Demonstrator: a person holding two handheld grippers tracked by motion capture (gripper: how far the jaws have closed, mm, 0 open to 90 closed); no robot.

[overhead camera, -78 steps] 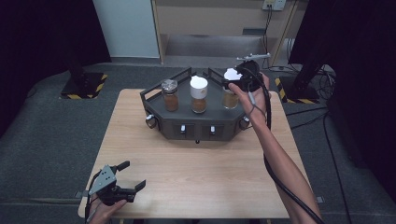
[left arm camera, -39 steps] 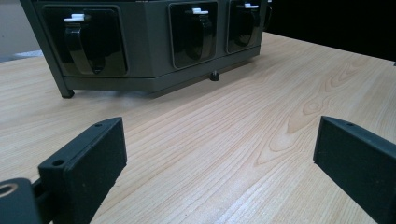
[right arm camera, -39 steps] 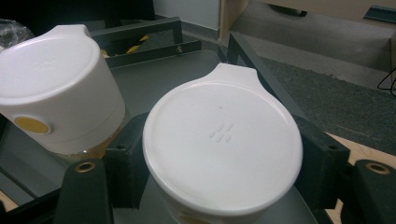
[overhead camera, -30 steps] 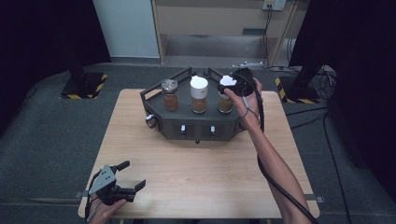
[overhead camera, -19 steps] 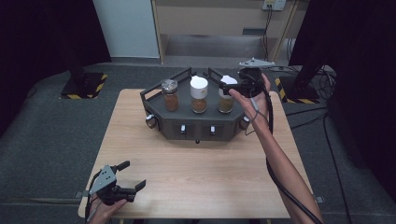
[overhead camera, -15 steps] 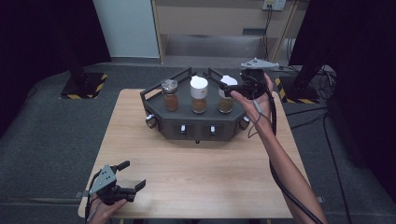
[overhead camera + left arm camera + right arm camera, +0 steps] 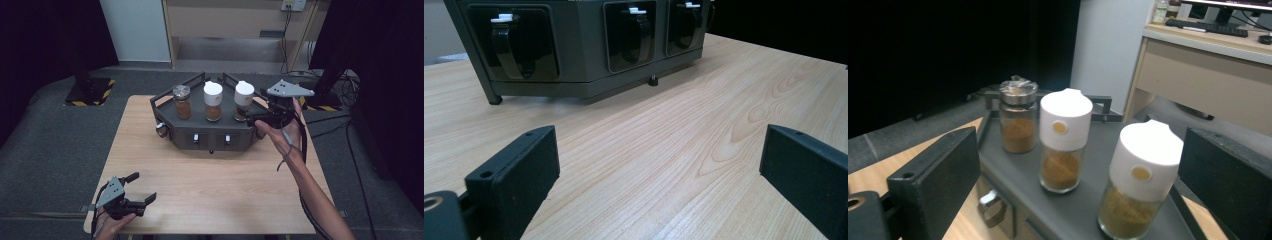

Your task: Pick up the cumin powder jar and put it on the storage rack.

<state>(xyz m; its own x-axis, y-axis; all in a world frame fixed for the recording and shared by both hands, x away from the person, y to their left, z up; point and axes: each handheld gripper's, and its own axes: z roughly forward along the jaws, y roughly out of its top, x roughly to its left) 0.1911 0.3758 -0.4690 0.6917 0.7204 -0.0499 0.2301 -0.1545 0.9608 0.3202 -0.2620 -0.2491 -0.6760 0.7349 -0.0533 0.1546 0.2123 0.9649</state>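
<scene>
Three spice jars stand in a row on the dark rack [image 7: 210,135] at 12 o'clock on the wooden surface [image 7: 215,185]. The right gripper [image 7: 260,118], jaws spread, sits just beside the rightmost white-capped jar [image 7: 243,101]. At 7 o'clock the left gripper [image 7: 139,189] rests with jaws spread, holding nothing.

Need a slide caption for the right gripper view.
Open right tongs frame three spice jars on a grey rack: one metal-lidded, two white-capped.
</scene>
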